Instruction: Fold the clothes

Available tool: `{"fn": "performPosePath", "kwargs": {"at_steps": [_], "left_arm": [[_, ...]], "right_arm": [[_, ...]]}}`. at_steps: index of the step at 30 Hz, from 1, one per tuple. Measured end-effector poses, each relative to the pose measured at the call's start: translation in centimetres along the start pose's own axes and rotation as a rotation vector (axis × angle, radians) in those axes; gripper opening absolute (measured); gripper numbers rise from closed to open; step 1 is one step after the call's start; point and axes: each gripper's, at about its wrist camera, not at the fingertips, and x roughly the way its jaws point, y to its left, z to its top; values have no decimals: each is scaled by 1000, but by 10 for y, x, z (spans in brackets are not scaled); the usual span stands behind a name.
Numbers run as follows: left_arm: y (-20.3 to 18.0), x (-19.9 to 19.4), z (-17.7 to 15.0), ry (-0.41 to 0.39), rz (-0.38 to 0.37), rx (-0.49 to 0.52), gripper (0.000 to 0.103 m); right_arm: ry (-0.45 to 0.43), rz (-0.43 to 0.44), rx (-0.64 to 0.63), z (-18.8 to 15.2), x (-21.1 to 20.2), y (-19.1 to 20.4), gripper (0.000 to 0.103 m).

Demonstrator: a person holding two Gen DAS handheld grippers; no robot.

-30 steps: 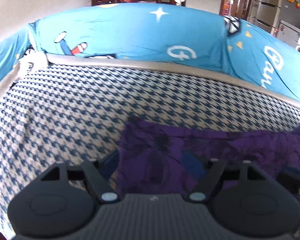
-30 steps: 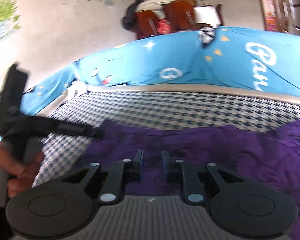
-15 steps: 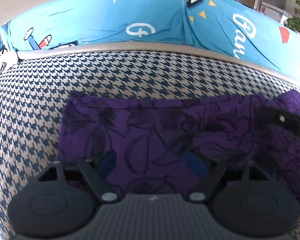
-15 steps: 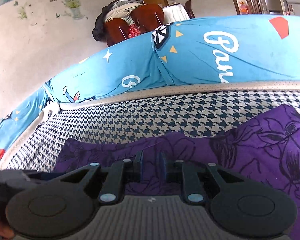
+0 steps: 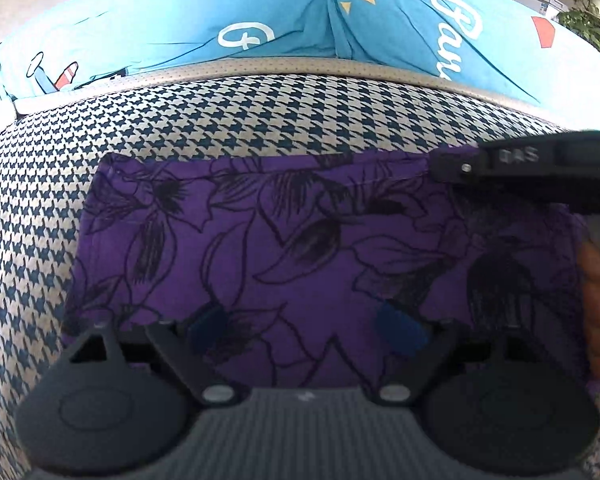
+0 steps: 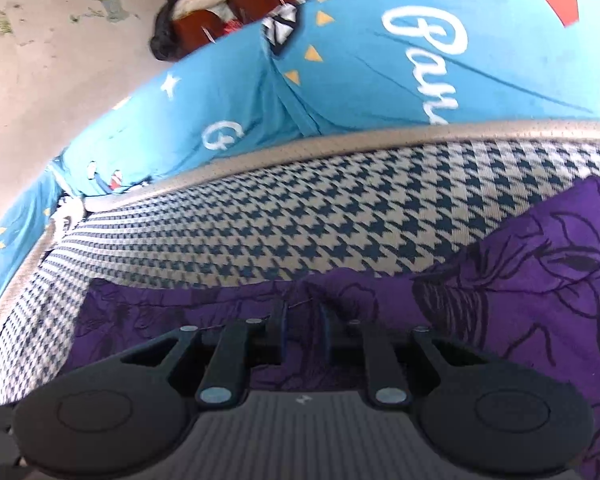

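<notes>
Lying folded on the houndstooth cushion (image 5: 228, 120) of a sofa with blue printed back cushions (image 5: 284, 20), the purple floral garment (image 5: 300, 240) now fills the ground directly ahead of both grippers, where a second ago it sat low and crumpled at the edge of the left wrist view. It forms a flat rectangle with its far edge straight. The left gripper (image 5: 304, 330) has just been spreading its jaws and stands wide above the cloth, pinching nothing, which suggests a fold has just been laid down and let go. The right gripper (image 6: 303, 320), reaching in from the left gripper's right, has its jaws nearly together on a ridge of the garment's far edge.
</notes>
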Motion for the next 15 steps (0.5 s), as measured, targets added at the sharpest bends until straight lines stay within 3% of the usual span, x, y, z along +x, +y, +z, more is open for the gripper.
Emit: {"fn": "performPosePath", "kwargs": {"at_steps": [4, 11, 15], "left_arm": [[-3, -2, -3, 4, -19, 9, 90], [-14, -5, -10, -4, -37, 60, 91], [-19, -6, -11, -11, -44, 81, 92]], "right_arm": [[7, -39, 38, 3, 14, -7, 0], [-3, -54, 36, 6, 22, -8, 0], [2, -12, 79, 9, 12, -10, 0]]}}
